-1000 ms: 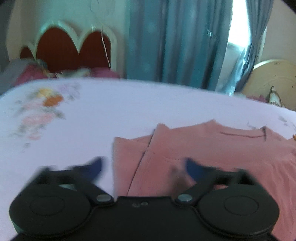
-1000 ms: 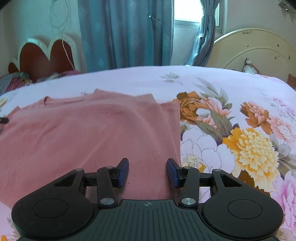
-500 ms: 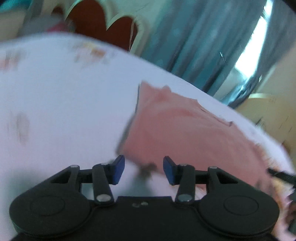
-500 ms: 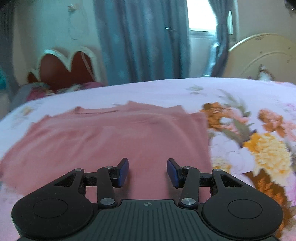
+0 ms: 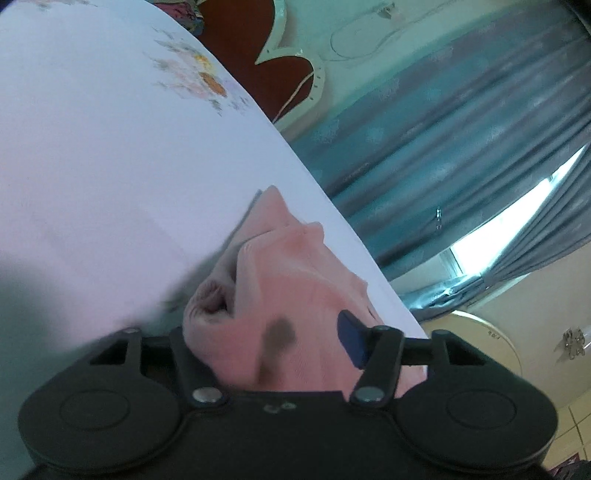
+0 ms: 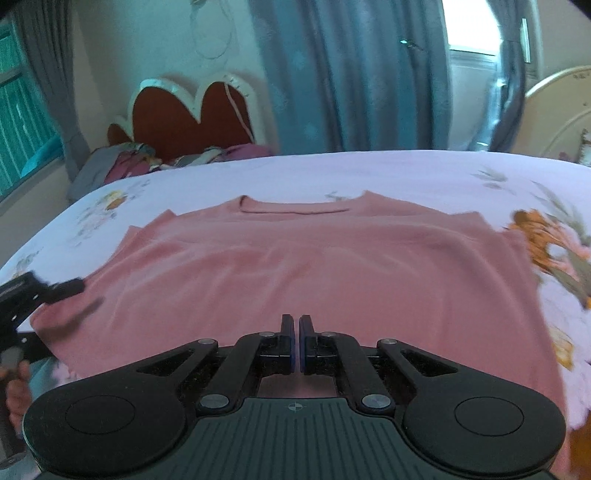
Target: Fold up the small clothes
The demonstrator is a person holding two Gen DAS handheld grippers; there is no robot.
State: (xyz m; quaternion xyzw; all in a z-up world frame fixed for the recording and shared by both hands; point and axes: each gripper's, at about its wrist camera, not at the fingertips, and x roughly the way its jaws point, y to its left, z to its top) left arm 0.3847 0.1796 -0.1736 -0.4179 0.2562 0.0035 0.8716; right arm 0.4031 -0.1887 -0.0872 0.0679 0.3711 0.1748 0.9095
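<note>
- Pink knit top (image 6: 314,266) lies spread flat on the floral bedsheet (image 6: 424,173), neckline at the far side, hem toward the right wrist camera.
- Right gripper (image 6: 296,328) sits low over the hem near its middle; jaws together, blue pads almost touching. Cannot tell whether any fabric is pinched between them.
- Left gripper (image 5: 273,332) in its own view is rolled hard, so the bed runs diagonally across the frame.
- A bunched corner of the top (image 5: 280,280) fills the gap between the left fingers; the cloth covers the left-hand finger, and the right-hand blue pad (image 5: 351,341) presses against it. Jaws partly apart and clamped on the fabric.
- A dark shadowy patch shows on the cloth between the fingers.
- In the right wrist view the left gripper (image 6: 62,290) is at the top's left edge, blurred, with a hand (image 6: 16,391) low on its handle.
- Background: red scalloped headboard (image 6: 192,118), blue-grey curtains (image 6: 351,74), bright window (image 6: 469,26), pile of clothes (image 6: 122,162) by the headboard.
</note>
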